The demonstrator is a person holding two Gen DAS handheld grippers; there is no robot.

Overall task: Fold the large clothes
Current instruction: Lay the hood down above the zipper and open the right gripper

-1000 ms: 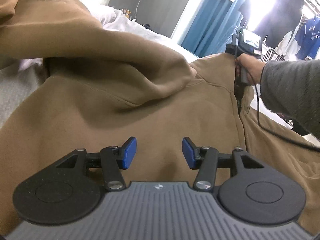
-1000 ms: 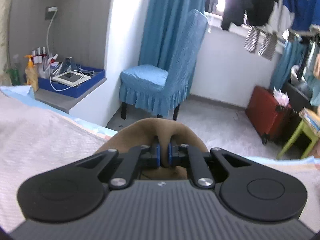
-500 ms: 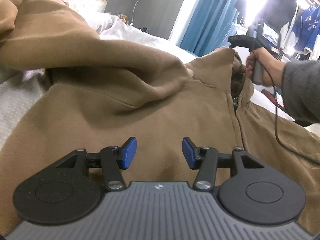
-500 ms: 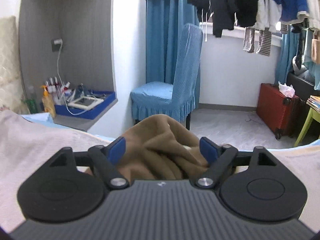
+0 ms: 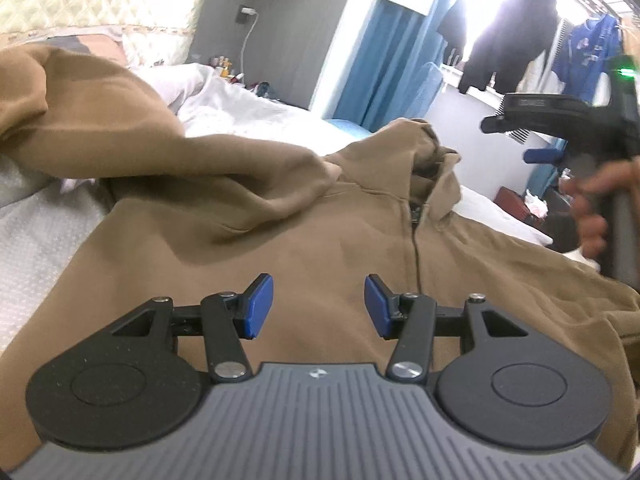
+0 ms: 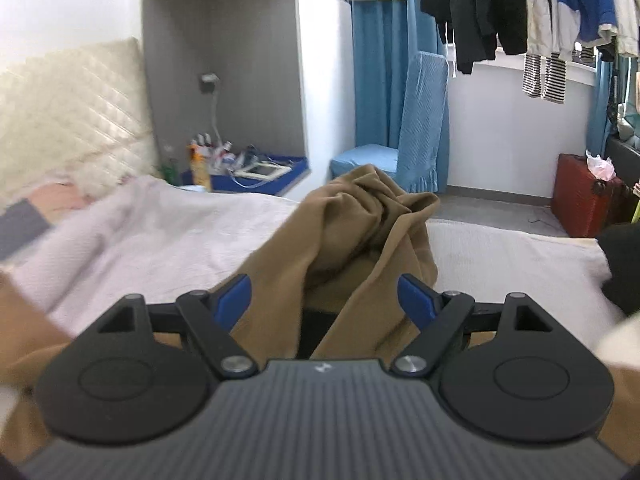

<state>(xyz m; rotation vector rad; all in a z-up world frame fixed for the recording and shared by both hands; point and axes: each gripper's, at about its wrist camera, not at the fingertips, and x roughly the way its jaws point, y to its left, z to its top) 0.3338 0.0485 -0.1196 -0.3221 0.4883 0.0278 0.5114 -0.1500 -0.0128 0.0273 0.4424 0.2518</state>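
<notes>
White bedding (image 5: 280,120) is lying under the brown zip hoodie (image 5: 320,240), spread front-up with one sleeve (image 5: 180,160) flopped across; left gripper (image 5: 319,306) and right gripper (image 6: 324,300) are hovering, jaws spread, holding nothing, and folding is barely started

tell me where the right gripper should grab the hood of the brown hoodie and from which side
Pinch the raised peak of the hood, coming from above and behind it. The fabric there is bunched into an upstanding ridge, so it gives a fold thin enough for the open right gripper; the rest of the brown hoodie lies flat on the bed.
</notes>
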